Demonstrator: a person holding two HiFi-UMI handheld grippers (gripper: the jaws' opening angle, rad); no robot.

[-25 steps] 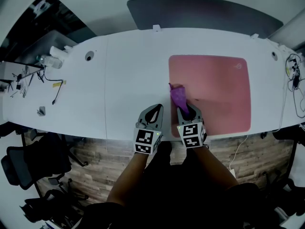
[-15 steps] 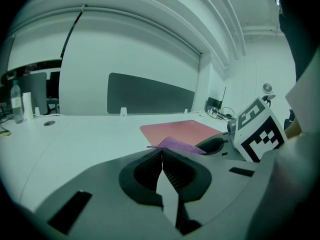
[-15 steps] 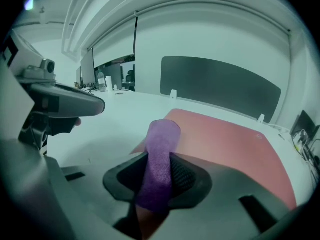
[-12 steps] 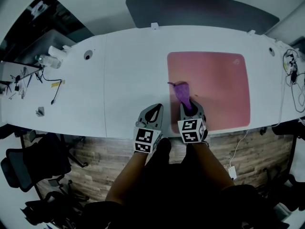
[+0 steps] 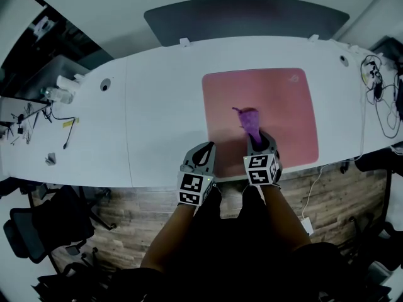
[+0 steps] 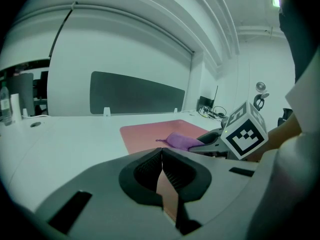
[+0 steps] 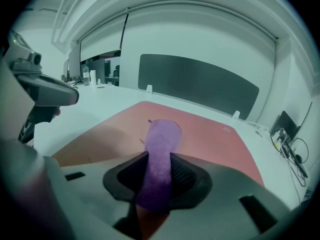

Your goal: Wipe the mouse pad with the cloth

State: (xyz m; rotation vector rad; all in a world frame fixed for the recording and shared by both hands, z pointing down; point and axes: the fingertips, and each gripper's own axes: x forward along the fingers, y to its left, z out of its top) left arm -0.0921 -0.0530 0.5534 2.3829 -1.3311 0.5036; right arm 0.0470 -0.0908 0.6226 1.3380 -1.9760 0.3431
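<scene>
A pink mouse pad [image 5: 277,96] lies on the white desk [image 5: 157,106], right of centre. My right gripper [image 5: 257,135] is shut on a purple cloth [image 5: 250,119], whose free end rests on the pad's near middle. In the right gripper view the purple cloth [image 7: 160,154] runs forward from between the jaws onto the pink mouse pad [image 7: 200,134]. My left gripper [image 5: 203,148] is shut with nothing in it, hovering at the desk's front edge just left of the pad. From the left gripper view the cloth [image 6: 179,140] and the right gripper's marker cube [image 6: 245,130] show ahead to the right.
A dark grey panel [image 5: 245,14] stands behind the desk. Bottles and small items [image 5: 60,87] with loose cables [image 5: 66,134] sit at the desk's left end. More cables [image 5: 378,87] lie at the right end. Office chairs [image 5: 38,225] stand on the wooden floor below left.
My right gripper has carried the cloth rightward and a little nearer across the pad. The head view has shifted, so the pad sits further left in it. My left gripper keeps its place.
</scene>
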